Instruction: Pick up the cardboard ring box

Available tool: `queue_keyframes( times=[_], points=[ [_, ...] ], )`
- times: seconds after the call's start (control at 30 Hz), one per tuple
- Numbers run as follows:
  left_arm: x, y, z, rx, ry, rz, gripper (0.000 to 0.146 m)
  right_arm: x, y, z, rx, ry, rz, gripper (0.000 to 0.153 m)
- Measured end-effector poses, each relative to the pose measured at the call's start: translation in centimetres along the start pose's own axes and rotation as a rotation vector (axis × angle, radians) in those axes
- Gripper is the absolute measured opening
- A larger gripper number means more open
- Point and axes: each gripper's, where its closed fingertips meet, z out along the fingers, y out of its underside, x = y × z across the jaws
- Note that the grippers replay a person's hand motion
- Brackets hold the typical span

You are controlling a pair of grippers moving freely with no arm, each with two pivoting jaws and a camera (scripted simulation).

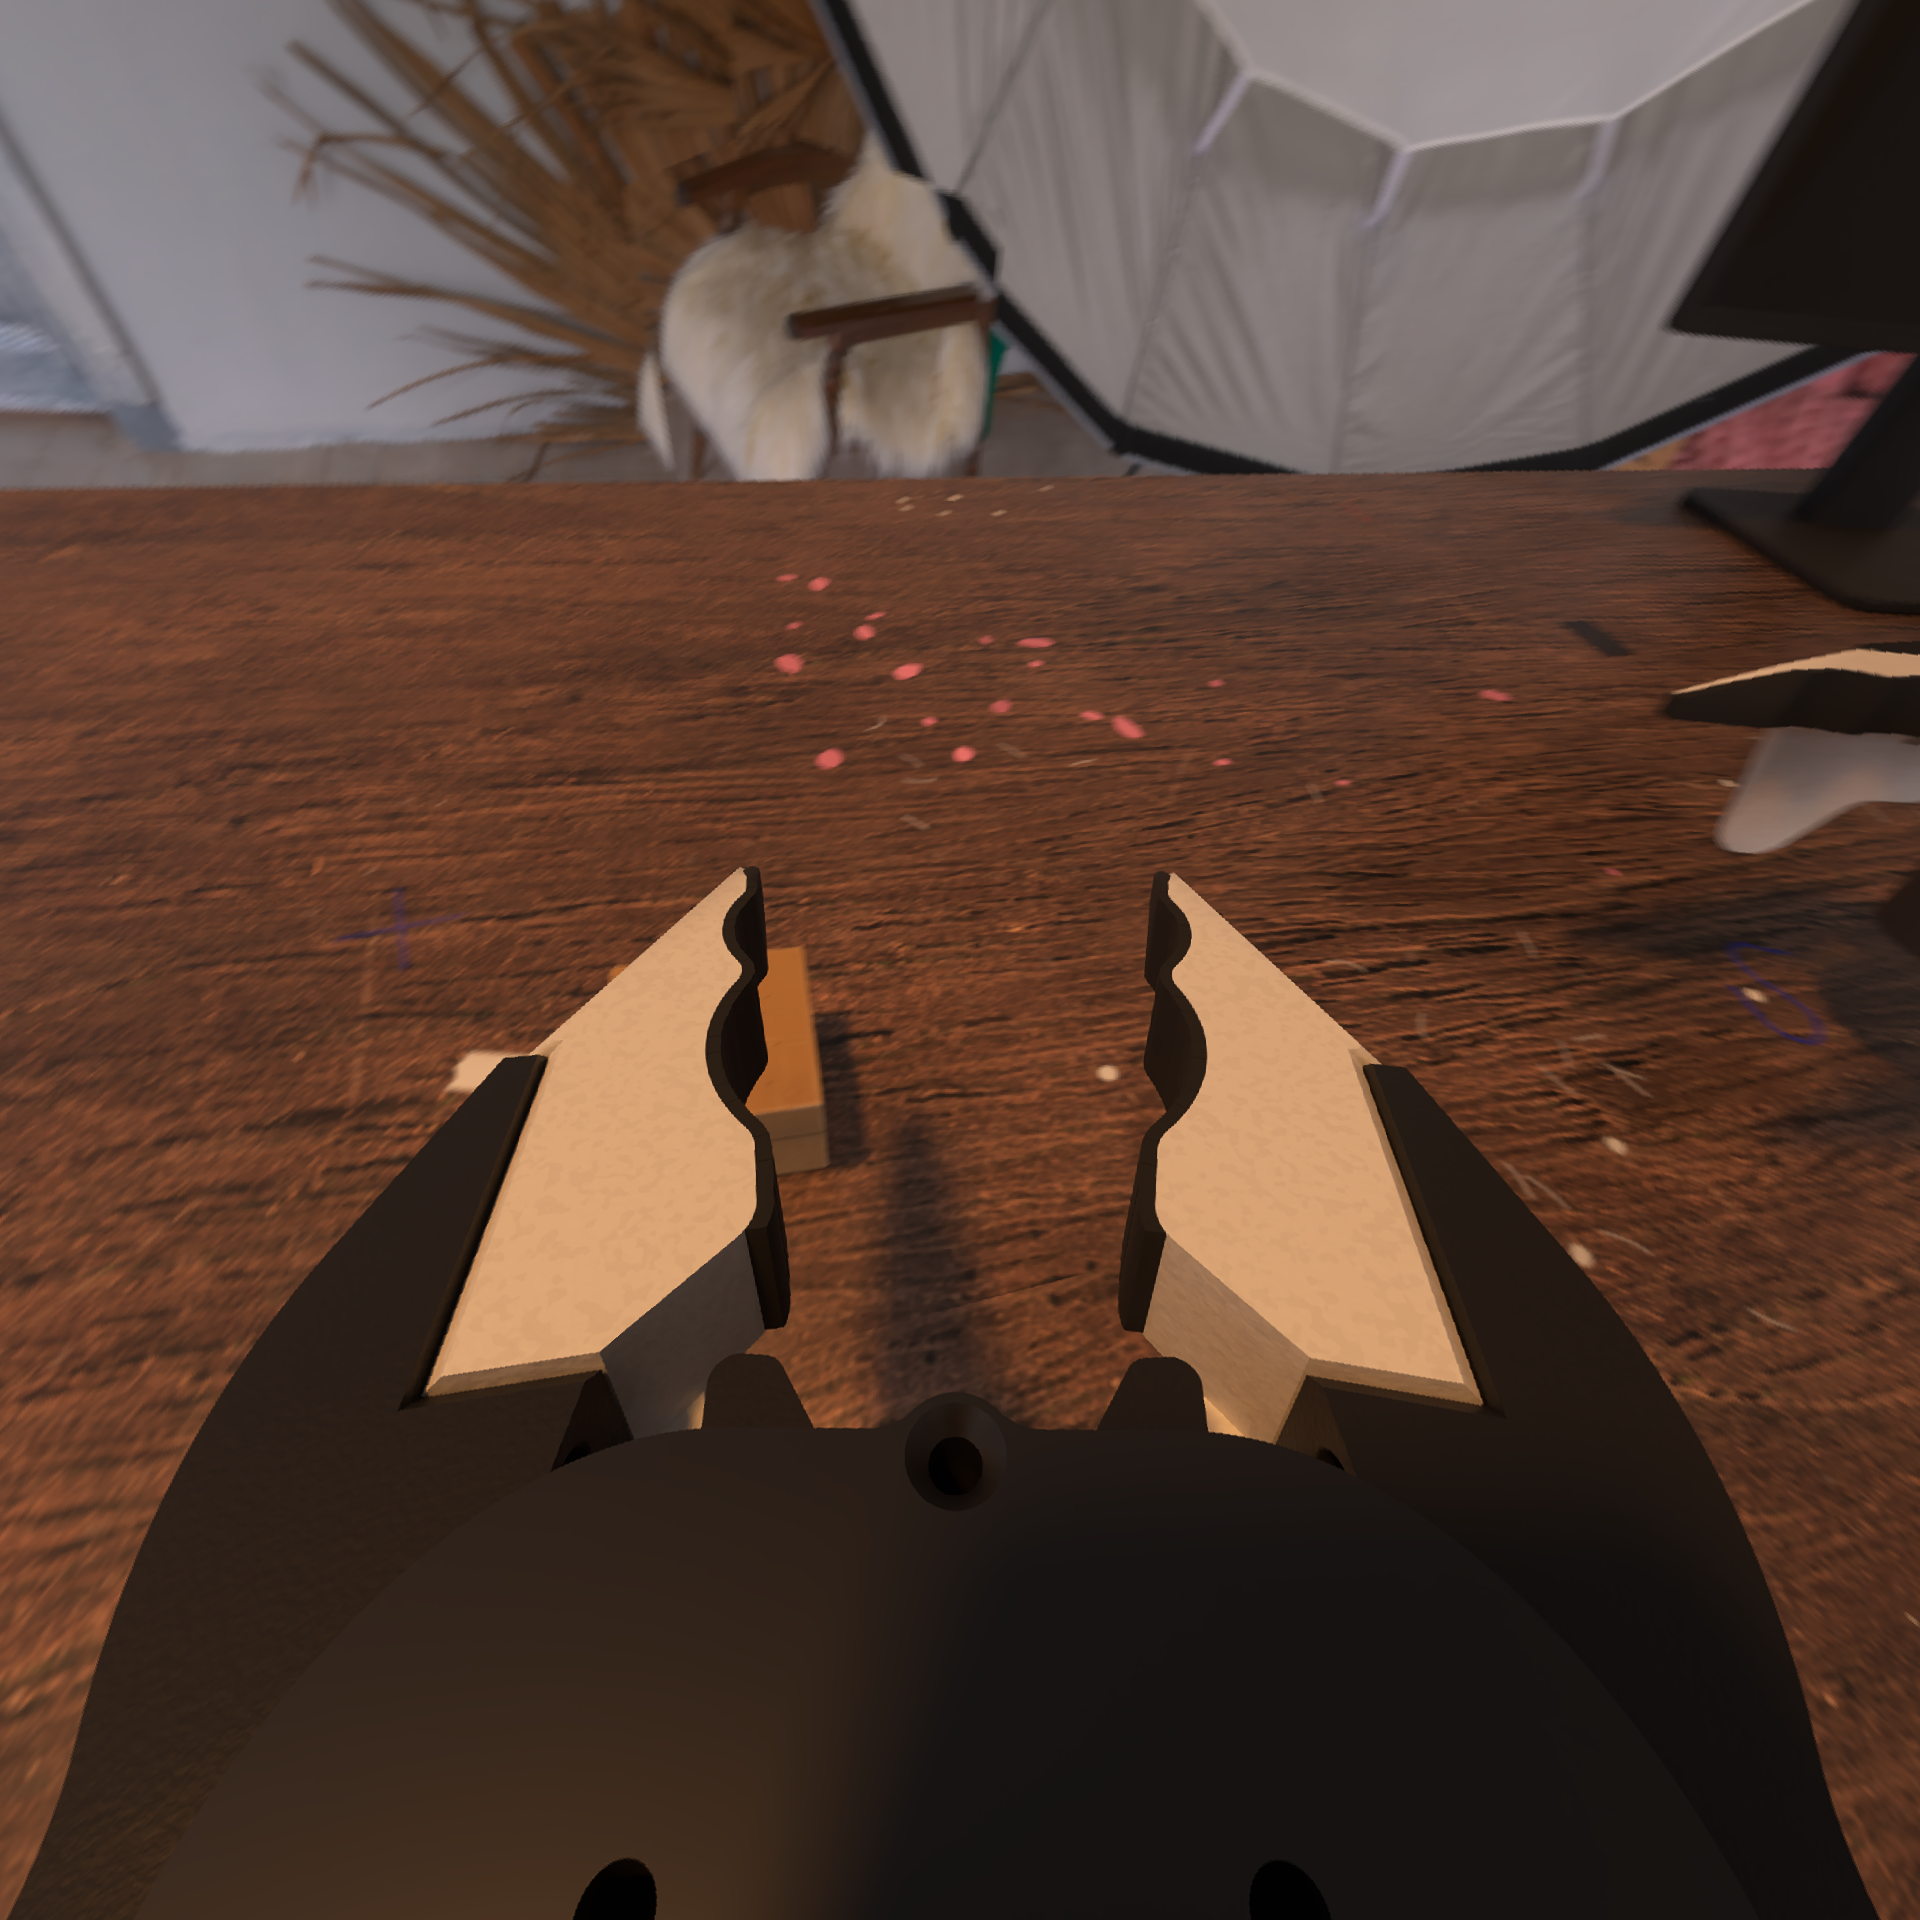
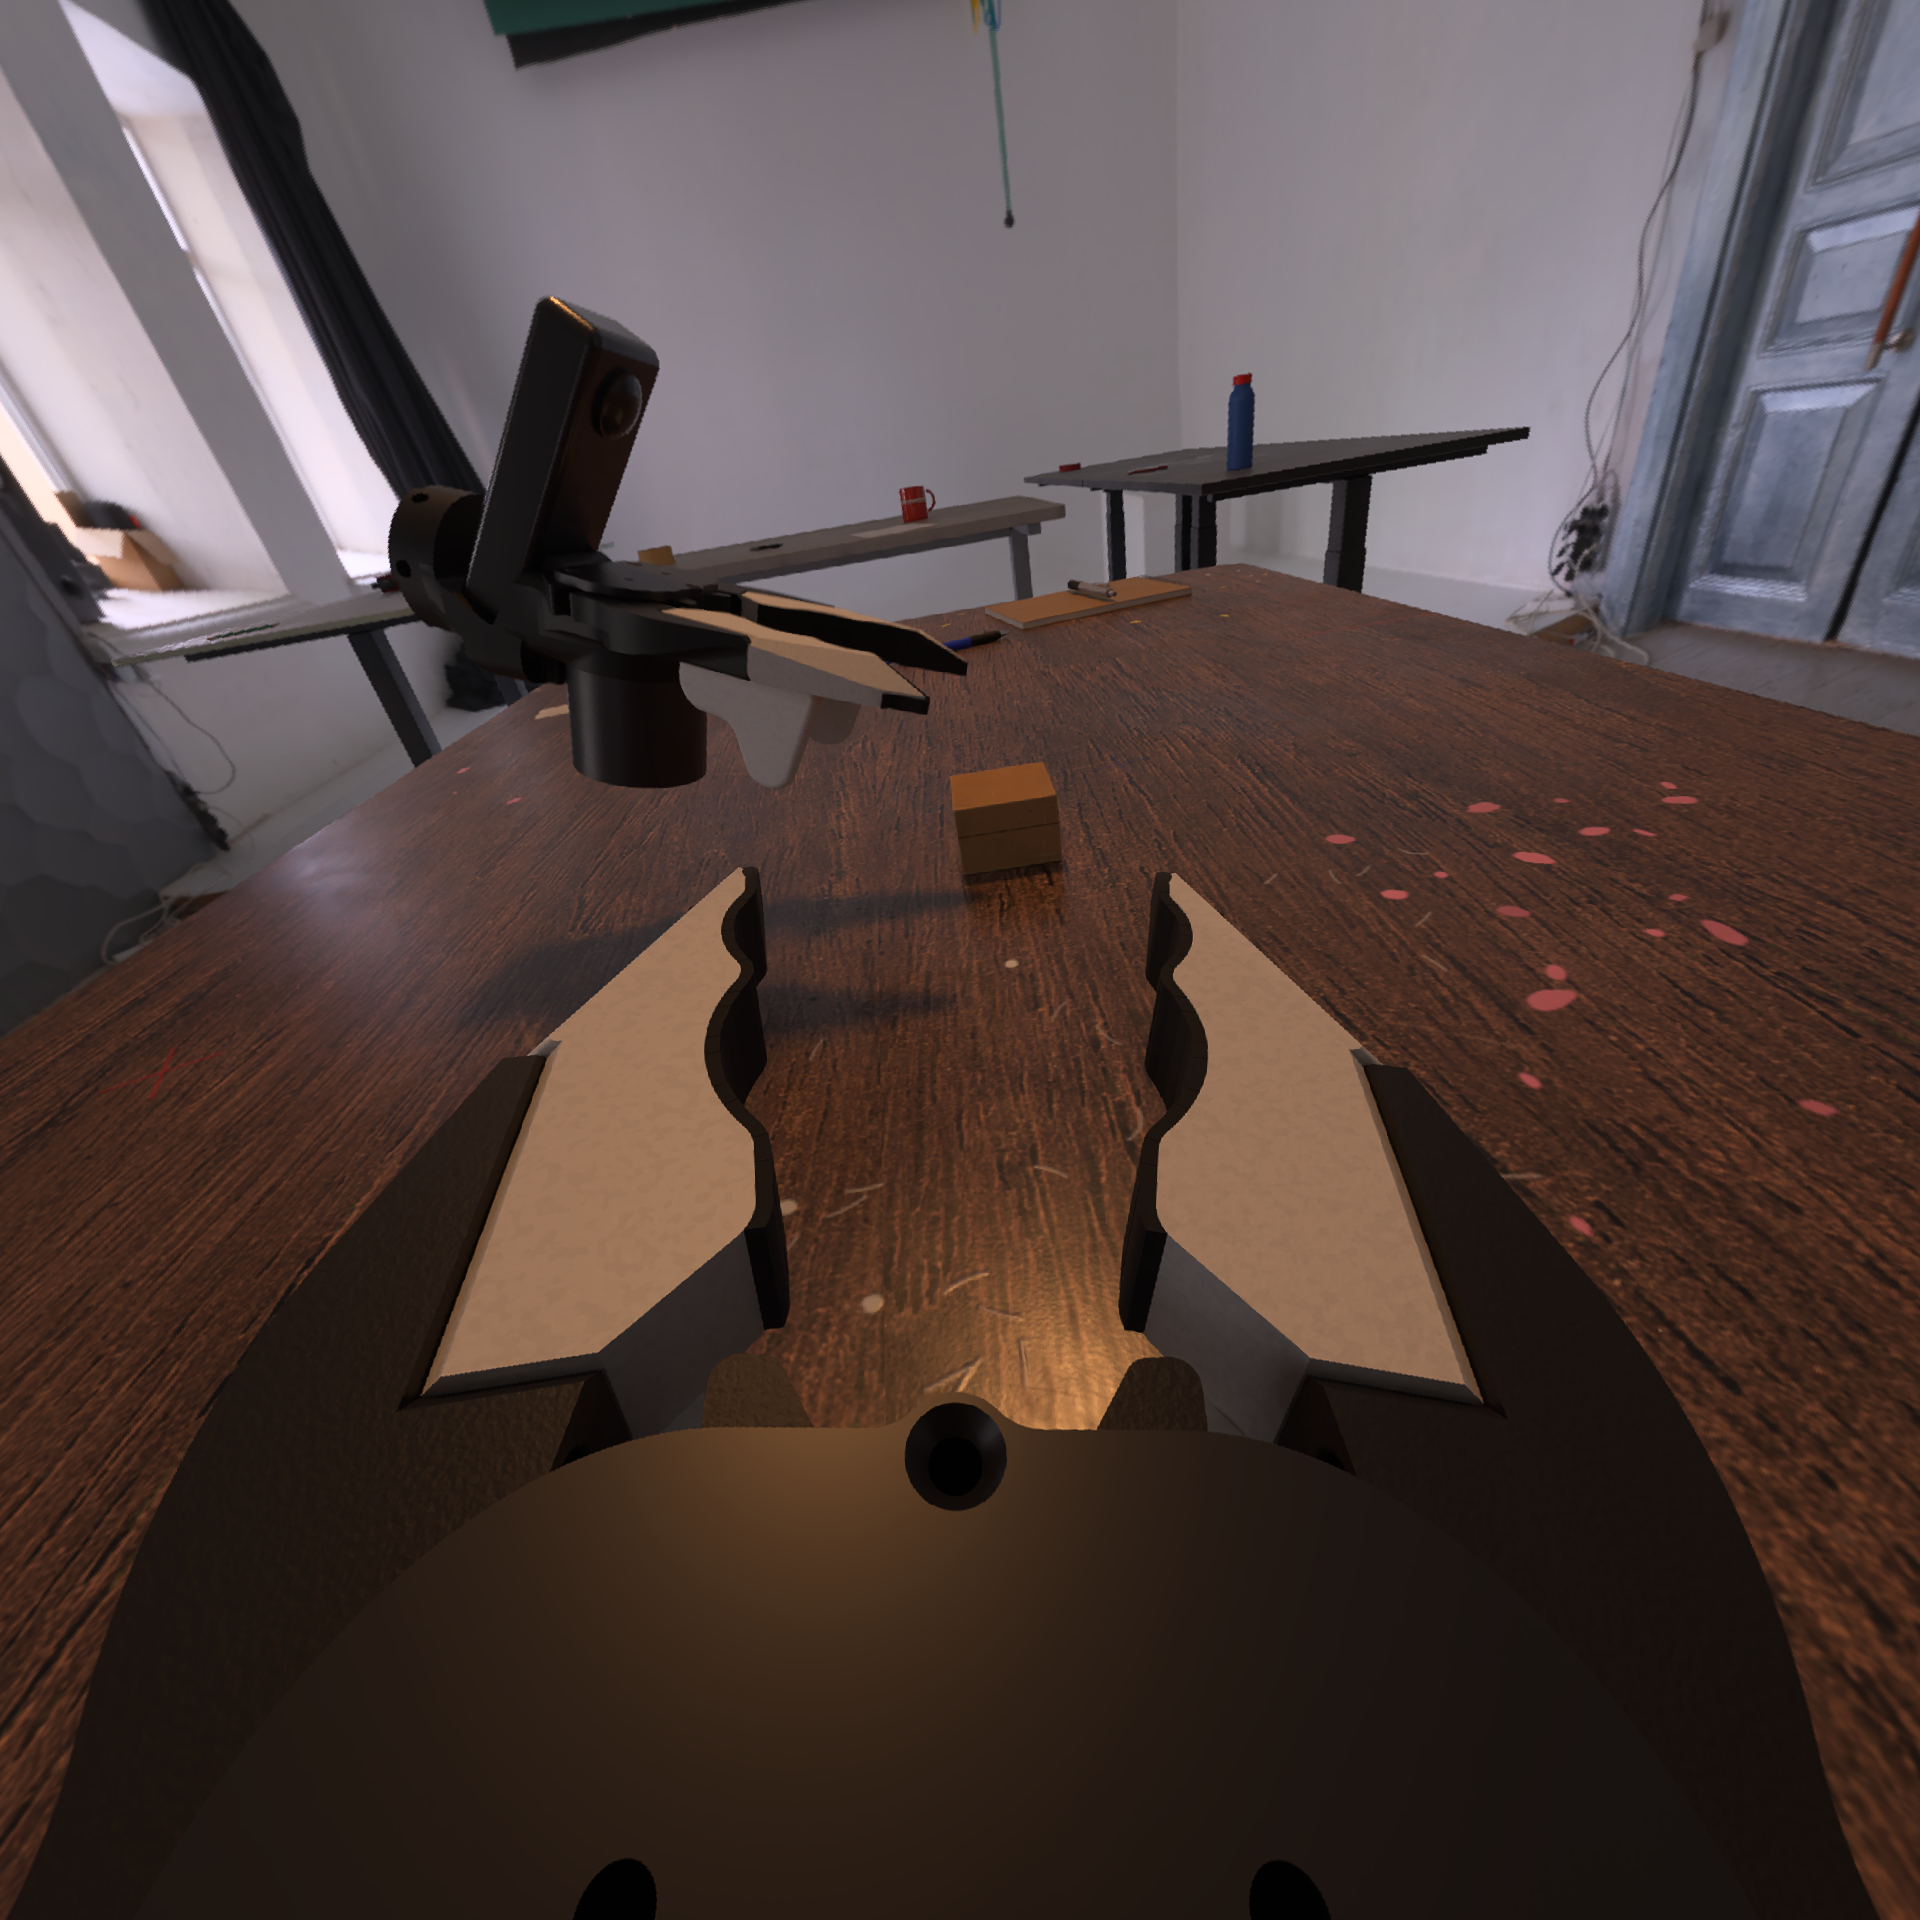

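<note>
The cardboard ring box (image 2: pixel 1006 831) is a small brown cube with a lid seam, standing on the dark wooden table (image 2: pixel 1351 1039). In the right wrist view it sits ahead of my open, empty right gripper (image 2: pixel 956 894), a short way beyond the fingertips. My left gripper (image 2: pixel 940 675) hovers above the table to the left of the box, open. In the left wrist view the box (image 1: pixel 795 1060) is mostly hidden behind the left finger (image 1: pixel 644 1122) of my open left gripper (image 1: pixel 956 894). The right gripper's fingertips (image 1: pixel 1787 701) show at that view's right edge.
Pink paint specks (image 1: pixel 904 675) dot the table. A black monitor stand (image 1: pixel 1808 540) is at the far right corner. A thin board with a marker (image 2: pixel 1086 601) and a blue pen (image 2: pixel 971 639) lie at the table's far end. Other desks stand beyond.
</note>
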Motion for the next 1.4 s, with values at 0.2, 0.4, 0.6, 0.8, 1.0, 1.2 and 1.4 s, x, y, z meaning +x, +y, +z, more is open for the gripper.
queue_keyframes(
  times=[0.2, 0.4, 0.6, 0.8, 1.0, 1.2, 1.4],
  points=[
    [-2.8, 1.6, 0.3, -0.078, -0.114, -0.043, 0.075, 0.2, 0.0, -0.2, 0.009, 0.005, 0.017, 0.074],
    [-4.9, 3.6, 1.4, -0.166, -0.214, -0.009, 0.076, -0.3, 0.3, 0.1, -0.005, -0.009, 0.015, 0.074],
    [-6.6, 6.1, 2.8, -0.261, -0.262, -0.022, 0.076, -0.6, 0.2, 0.1, -0.005, -0.011, 0.012, 0.074],
    [-6.3, 7.7, 3.5, -0.373, -0.203, -0.057, 0.059, -0.6, 0.1, -0.1, -0.001, -0.008, 0.011, 0.074],
    [-2.5, 3.8, 2.7, -0.197, 0.01, -0.06, 0.059, -0.6, -0.5, -0.6, 0.014, -0.012, 0.015, 0.073],
    [7.5, -1.6, -1.3, 0.057, 0.584, 0.009, 0.059, -1.3, -1.6, -1.2, 0.037, -0.054, 0.028, 0.072],
    [14.7, -0.3, -4.9, 0.047, 0.852, 0.296, 0.059, -4.4, -3.1, -1.4, 0.049, -0.159, 0.003, 0.072]
  ],
)
